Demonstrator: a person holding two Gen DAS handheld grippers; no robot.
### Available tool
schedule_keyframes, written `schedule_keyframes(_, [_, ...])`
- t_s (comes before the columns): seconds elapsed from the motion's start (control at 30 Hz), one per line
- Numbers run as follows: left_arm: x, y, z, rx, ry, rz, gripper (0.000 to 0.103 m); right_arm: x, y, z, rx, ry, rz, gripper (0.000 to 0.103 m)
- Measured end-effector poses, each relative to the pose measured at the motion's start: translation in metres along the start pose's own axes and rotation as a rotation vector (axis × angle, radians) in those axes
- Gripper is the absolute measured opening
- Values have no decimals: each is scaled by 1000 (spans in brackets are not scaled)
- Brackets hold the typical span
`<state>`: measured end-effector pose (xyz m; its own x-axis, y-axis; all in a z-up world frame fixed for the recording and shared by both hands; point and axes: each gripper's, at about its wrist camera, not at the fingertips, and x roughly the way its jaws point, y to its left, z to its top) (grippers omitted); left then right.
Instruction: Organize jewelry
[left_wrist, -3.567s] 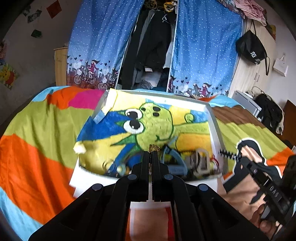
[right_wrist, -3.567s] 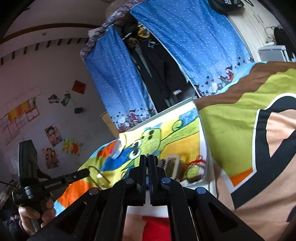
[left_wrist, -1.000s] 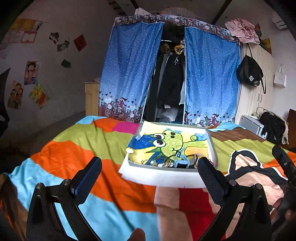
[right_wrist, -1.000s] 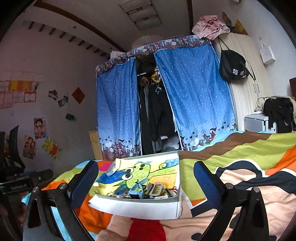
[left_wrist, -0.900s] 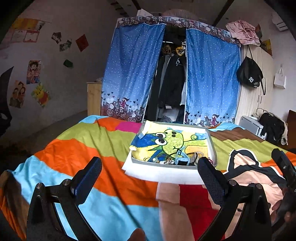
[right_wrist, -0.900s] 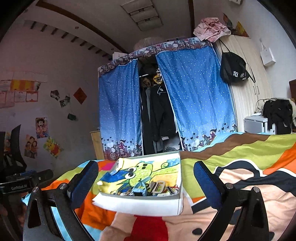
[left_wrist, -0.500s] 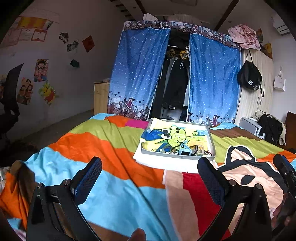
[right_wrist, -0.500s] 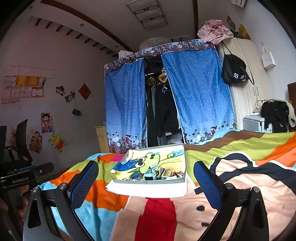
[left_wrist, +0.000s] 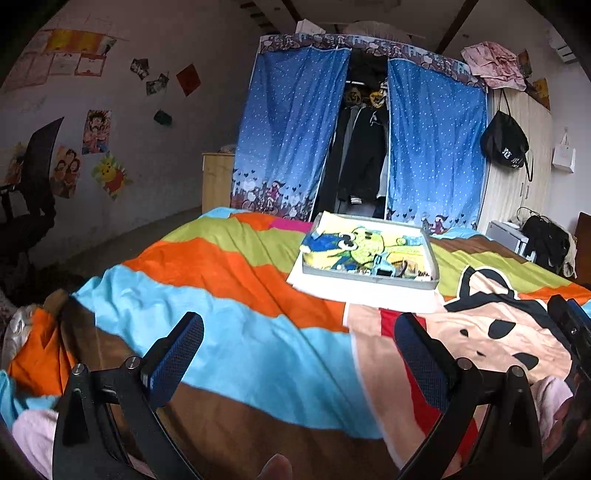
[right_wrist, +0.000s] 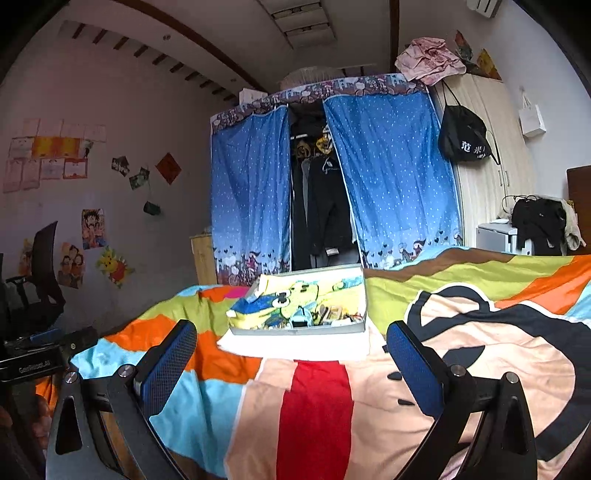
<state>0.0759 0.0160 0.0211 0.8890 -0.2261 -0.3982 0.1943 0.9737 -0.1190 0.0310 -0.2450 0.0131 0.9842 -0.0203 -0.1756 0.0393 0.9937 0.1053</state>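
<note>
A shallow grey tray lined with a cartoon frog cloth sits on the bed, on a white sheet. Small jewelry pieces lie heaped along its near edge. It also shows in the right wrist view, with the jewelry at its front right. My left gripper is wide open and empty, well back from the tray. My right gripper is wide open and empty, also back from it. The left gripper's body shows at the right view's left edge.
The bed has a striped, cartoon-print blanket. Behind it stand a blue-curtained wardrobe, a wooden cabinet and a wall of cupboards with a black bag. An office chair stands at far left.
Both grippers went from shut near the tray to wide open, and have pulled steadily back from it. The tray now looks smaller and farther.
</note>
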Motion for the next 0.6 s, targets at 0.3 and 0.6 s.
schedule_keyframes(0.3, [6, 3, -24, -11, 49, 20, 101, 6, 5, -22, -34, 70, -13, 103])
schedule_keyframes(0.6, [8, 1, -28, 7, 44, 20, 101, 12, 0, -28, -11, 104, -36, 103])
